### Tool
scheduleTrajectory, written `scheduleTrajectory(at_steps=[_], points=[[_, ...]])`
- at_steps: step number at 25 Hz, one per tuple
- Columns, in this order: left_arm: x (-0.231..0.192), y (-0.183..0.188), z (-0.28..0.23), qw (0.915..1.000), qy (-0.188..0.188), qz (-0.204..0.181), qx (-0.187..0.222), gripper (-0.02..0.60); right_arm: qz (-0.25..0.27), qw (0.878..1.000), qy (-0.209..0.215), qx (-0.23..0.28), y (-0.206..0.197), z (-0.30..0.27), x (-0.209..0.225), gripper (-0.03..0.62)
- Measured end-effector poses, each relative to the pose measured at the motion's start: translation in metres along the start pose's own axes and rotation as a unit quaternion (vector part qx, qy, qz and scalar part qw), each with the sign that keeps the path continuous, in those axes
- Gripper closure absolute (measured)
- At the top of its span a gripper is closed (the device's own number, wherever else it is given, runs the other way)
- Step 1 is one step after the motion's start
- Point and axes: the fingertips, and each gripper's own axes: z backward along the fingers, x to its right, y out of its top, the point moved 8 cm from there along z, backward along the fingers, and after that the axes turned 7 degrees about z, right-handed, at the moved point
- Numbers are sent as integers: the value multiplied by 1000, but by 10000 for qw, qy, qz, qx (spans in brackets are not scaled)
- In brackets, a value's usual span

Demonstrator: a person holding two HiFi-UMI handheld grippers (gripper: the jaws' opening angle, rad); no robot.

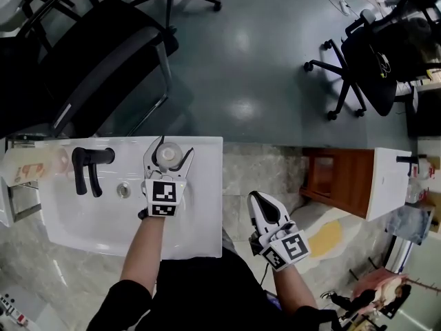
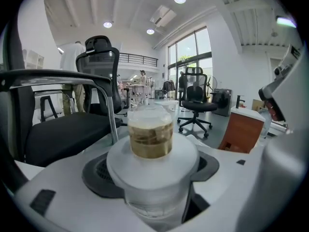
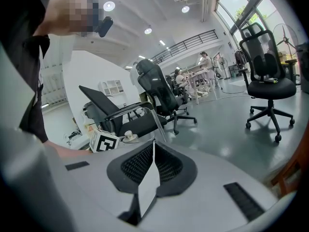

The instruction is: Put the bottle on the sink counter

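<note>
A clear bottle [image 1: 167,155] with a white shoulder and a brownish cap [image 2: 150,132] stands upright between the jaws of my left gripper [image 1: 169,150], which is shut on it. It is over the back right corner of the white sink counter [image 1: 207,150], close to its surface; whether it touches is hidden. The left gripper view shows the bottle [image 2: 152,163] filling the gap between the jaws. My right gripper [image 1: 258,200] hangs to the right of the sink, off the counter, with its jaws shut on nothing [image 3: 153,151].
A black faucet [image 1: 89,165] and a drain [image 1: 124,189] sit in the sink basin [image 1: 83,219]. Black office chairs [image 1: 89,54] [image 1: 375,61] stand on the floor beyond. At the right are a wooden cabinet [image 1: 337,178] and a second white sink [image 1: 387,185].
</note>
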Motion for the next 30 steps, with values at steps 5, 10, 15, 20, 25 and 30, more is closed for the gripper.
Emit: scheduleTrajectory(at_steps=[5,10,15,20,25,30], points=[[1,1,-3,9998,210,-43,10,218,35,10000,10,-38,-2,-3,-1,562],[5,-2,-3,9992,258,-283,64,218,19,10000,27,-34,-1,-6,-1,562],[7,-2,-3,9990,160,-409,20,216,26,10000,35,-24,0,-5,2,562],[8,-3,-2,9991,29,-429,-14,197,53,9999,117,-48,-1,-4,3,562],[5,-1,4,9999,-57,49,91,155,149,9995,273,18,3,2,2,562],[11,2,29,9999,57,9,90,146,327,9982,472,168,13,13,3,562]])
